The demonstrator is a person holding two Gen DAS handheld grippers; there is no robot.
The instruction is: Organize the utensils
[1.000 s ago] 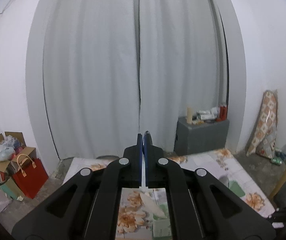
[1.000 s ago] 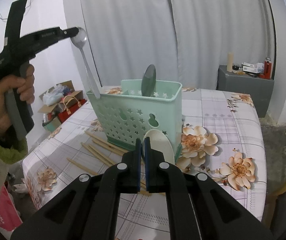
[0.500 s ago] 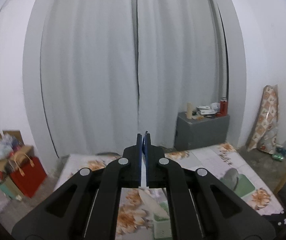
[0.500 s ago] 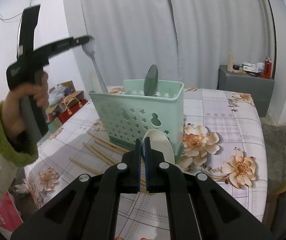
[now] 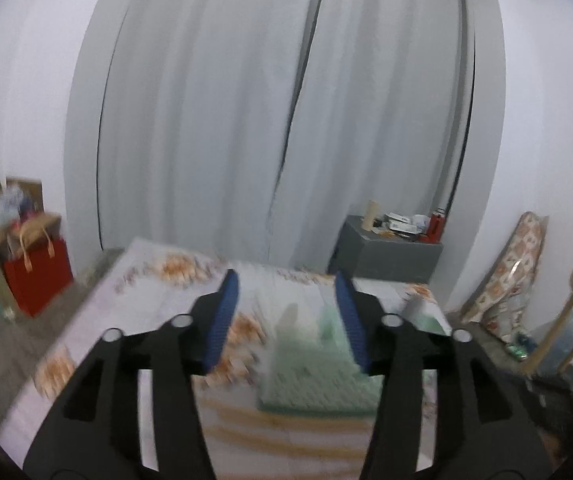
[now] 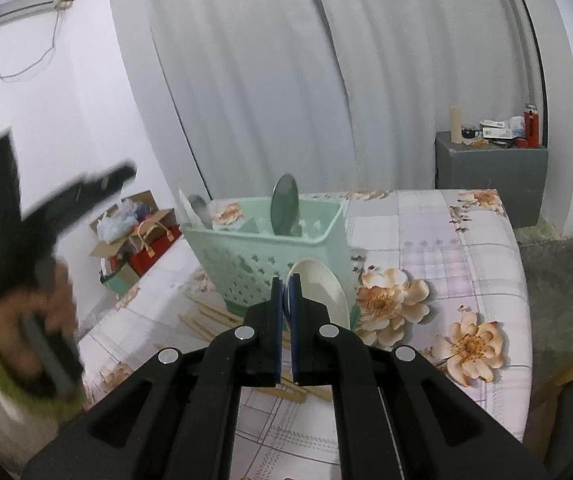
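Opening wide, the left gripper (image 5: 284, 320) spreads its blue pads with nothing between them, and through the gap the left wrist view, heavily blurred, shows the mint-green caddy (image 5: 318, 376) sitting ahead and slightly right on the floral tablecloth (image 5: 158, 280). Pale wooden chopsticks (image 5: 286, 436) lie flat just in front of the caddy's near wall, their long axis running side to side across the gripper's line. Over to the right wrist view: the right gripper (image 6: 285, 292) is pinched shut on the handle of a white spoon (image 6: 320, 292), whose bowl stands up just before the caddy's near wall. Inside the caddy a dark-bowled spoon (image 6: 285, 210) stands upright in the middle compartment, and a metal spoon (image 6: 200, 210) leans at the left end. More chopsticks (image 6: 206, 316) lie on the cloth at the caddy's left foot. Left of the caddy, well apart from it, a blurred hand (image 6: 42, 312) carries the empty left gripper. Judging by this, the white spoon needs only a lift up and forward over the rim, and the right hand is the nearer one.
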